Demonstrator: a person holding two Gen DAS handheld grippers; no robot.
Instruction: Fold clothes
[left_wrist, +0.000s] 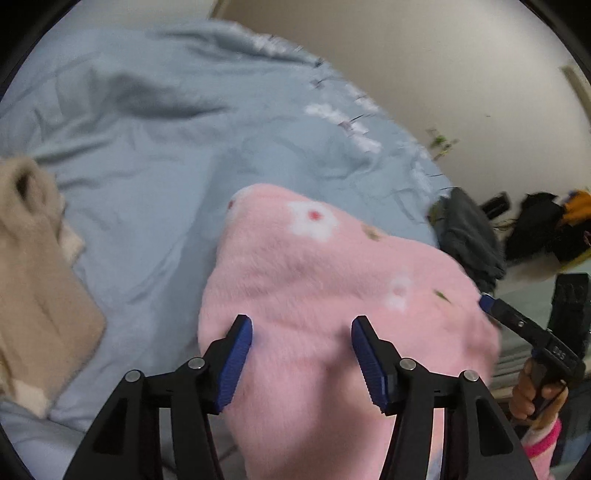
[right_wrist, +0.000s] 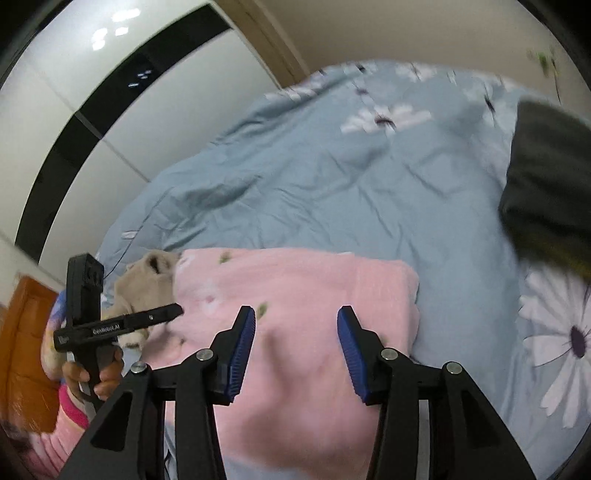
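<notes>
Left wrist view: the left hand-held gripper (left_wrist: 302, 356) has its jaws spread apart with nothing between them, poised over the pink fleece garment (left_wrist: 332, 280), which lies in a folded bundle on the blue bedspread (left_wrist: 155, 147). A beige garment (left_wrist: 33, 258) lies to the left, apart from the pink one. The right hand-held gripper (left_wrist: 487, 302) shows at the pink garment's far edge.

Right wrist view: the right hand-held gripper (right_wrist: 295, 350) is likewise wide apart and empty above the pink bundle (right_wrist: 295, 288); a dark garment (right_wrist: 546, 177) lies further off. A fold looks finished. Next likely calls for pinching both edges together to fold again or set it aside.
</notes>
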